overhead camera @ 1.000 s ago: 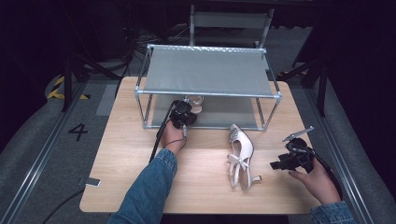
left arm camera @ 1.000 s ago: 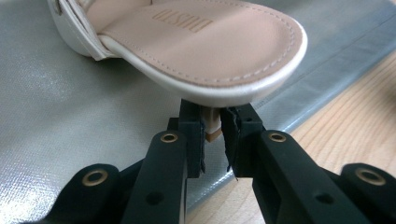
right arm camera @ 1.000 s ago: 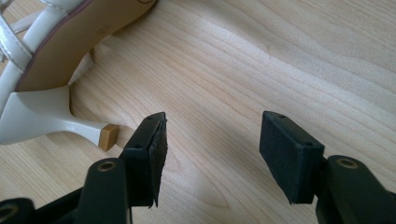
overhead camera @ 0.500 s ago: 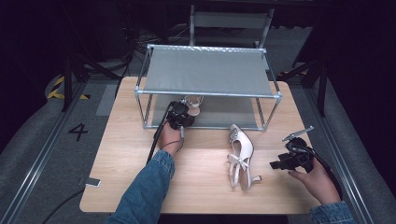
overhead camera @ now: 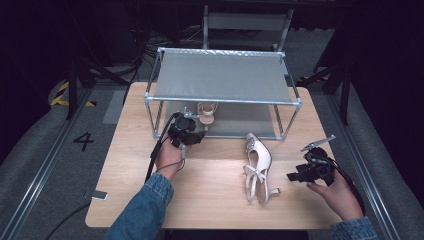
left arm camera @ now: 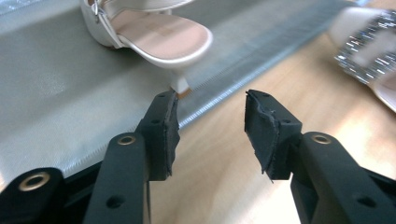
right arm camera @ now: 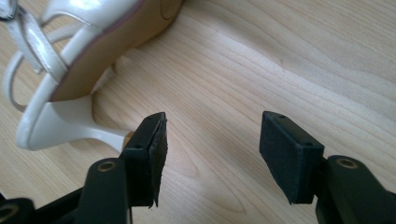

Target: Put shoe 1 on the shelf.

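**Operator:** Cream leather, two items. The first sandal (overhead camera: pixel 206 113) stands on the lower grey shelf of the metal rack (overhead camera: pixel 222 79), at its near left, heel toward me. The second sandal (overhead camera: pixel 258 167) lies on its side on the wooden table (overhead camera: pixel 210 190), near and right of the rack, well apart from the shelf.

**Checker:** State of your left gripper?

**Operator:** My left gripper (overhead camera: pixel 192 135) sits just at the near edge of the shelf, pointed at the first sandal. Its jaws have just been opening and now stand at a medium gap with nothing between them. In the left gripper view, the sandal's heel tip (left arm camera: pixel 179 86) is just beyond the left pad; whether it touches I cannot tell. I judge the sandal released and placed.

**Checker:** And the right?

**Operator:** My right gripper (overhead camera: pixel 292 176) hovers low over the table, to the right of the second sandal, jaws wide and empty. In the right gripper view, the slim heel (right arm camera: pixel 105 133) lies just beside the left pad, outside the gap.

**Checker:** Progress?

**Operator:** By my estimate, half done: one sandal shelved, one remaining. Outstanding steps: grip the second sandal, carry it to the shelf, set it beside the first.

**Checker:** Any markings?

**Operator:** A figure "4" (overhead camera: pixel 83 140) is marked on the grey floor to the left of the table. No brand is legible on either sandal.
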Available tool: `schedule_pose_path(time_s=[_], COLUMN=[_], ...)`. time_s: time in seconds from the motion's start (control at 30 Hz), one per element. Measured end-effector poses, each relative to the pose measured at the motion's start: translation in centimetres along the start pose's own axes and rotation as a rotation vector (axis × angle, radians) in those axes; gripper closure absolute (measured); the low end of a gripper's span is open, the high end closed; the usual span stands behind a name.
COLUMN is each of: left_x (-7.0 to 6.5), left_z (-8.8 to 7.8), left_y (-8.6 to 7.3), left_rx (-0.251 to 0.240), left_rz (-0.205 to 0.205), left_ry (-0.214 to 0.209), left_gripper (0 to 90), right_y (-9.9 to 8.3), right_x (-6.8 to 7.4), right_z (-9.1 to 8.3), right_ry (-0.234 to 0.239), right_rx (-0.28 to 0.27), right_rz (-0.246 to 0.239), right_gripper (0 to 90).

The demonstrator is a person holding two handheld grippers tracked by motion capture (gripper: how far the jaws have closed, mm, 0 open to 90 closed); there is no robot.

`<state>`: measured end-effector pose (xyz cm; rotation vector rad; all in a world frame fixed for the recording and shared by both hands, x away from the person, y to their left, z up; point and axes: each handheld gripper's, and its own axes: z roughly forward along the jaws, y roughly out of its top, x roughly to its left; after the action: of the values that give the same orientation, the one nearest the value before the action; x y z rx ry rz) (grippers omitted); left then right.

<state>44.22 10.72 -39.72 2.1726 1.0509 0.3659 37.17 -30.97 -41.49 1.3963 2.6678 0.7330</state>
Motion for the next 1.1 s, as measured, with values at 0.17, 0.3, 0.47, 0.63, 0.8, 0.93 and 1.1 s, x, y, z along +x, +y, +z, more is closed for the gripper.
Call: schedule_pose_path(time_s=[0.17,0.3,0.47,0.63,0.8,0.93,1.1], left_x=[-0.6,-0.9,-0.8,-0.7,-0.3,0.0,0.3], left_z=[-1.4,-2.4,-3.4,-3.5,-3.9,-4.7,-5.2], left_y=[-0.5,-0.9,-1.5,-2.4,-3.3,-4.1,-5.0], left_rx=[0.055,0.077,0.106,0.154,0.168,0.166,0.168], left_rz=[0.010,0.026,0.011,0.027,0.019,-0.005,-0.020], left_ry=[-0.030,-0.041,-0.064,-0.042,-0.024,-0.013,0.000], left_gripper=[49.4,47.8,45.4,44.6,43.8,43.5,43.1], right_y=[0.5,1.1,2.1,3.3,4.7,5.8,7.1], right_x=[0.8,1.4,2.6,4.2,6.1,7.6,8.7], right_z=[-0.3,-0.6,-1.1,-1.5,-1.4,-0.7,0.7], right_ry=[0.010,0.019,0.034,0.065,0.075,0.076,0.103], right_rx=[-0.013,-0.027,-0.055,-0.090,-0.100,-0.087,-0.068], right_rz=[-0.004,-0.020,-0.057,-0.113,-0.174,-0.224,-0.249], right_gripper=[43.1,43.6,43.6,43.6,43.5,43.5,44.3])
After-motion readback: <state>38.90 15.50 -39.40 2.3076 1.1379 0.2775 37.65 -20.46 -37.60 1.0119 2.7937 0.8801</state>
